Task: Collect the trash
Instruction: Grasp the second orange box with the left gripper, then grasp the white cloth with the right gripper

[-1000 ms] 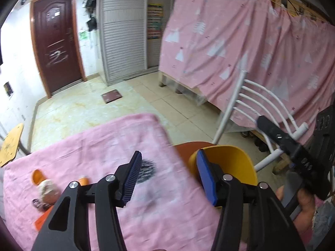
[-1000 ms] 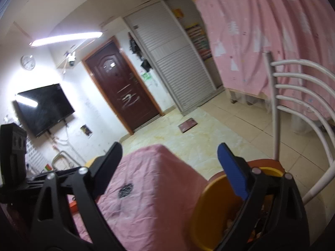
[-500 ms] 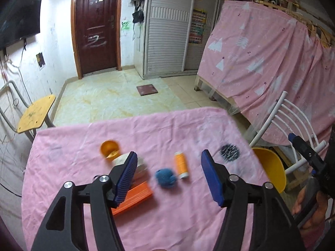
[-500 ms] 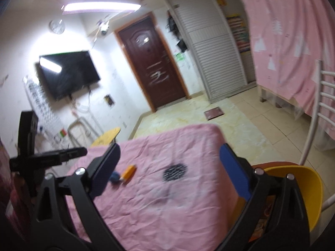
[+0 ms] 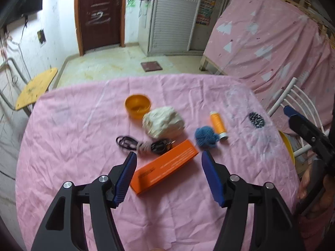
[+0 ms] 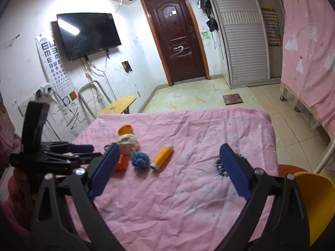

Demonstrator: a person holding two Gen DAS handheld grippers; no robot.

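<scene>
On the pink-clothed table [image 5: 73,125] lie an orange box [image 5: 165,165], a crumpled white wad [image 5: 163,122], a blue fuzzy ball [image 5: 205,137], an orange thread spool [image 5: 218,125], an orange cup [image 5: 137,105] and a black cord bundle [image 5: 144,144]. My left gripper [image 5: 169,175] is open and empty, just above the near end of the orange box. My right gripper [image 6: 169,167] is open and empty over the table's right part; the blue ball [image 6: 139,160] and spool [image 6: 161,157] lie beyond it. A yellow bin [image 6: 314,205] stands at the table's right edge.
A black spiky print [image 5: 256,119] marks the cloth near the right edge. A white chair [image 5: 293,102] stands beside the bin. A yellow stool [image 5: 35,87] is off the far left corner. A pink curtain [image 5: 272,48] hangs on the right.
Both grippers have swung from the yellow bin at the right back to the left over the table. The left gripper has come down near the orange box. Both stay open.
</scene>
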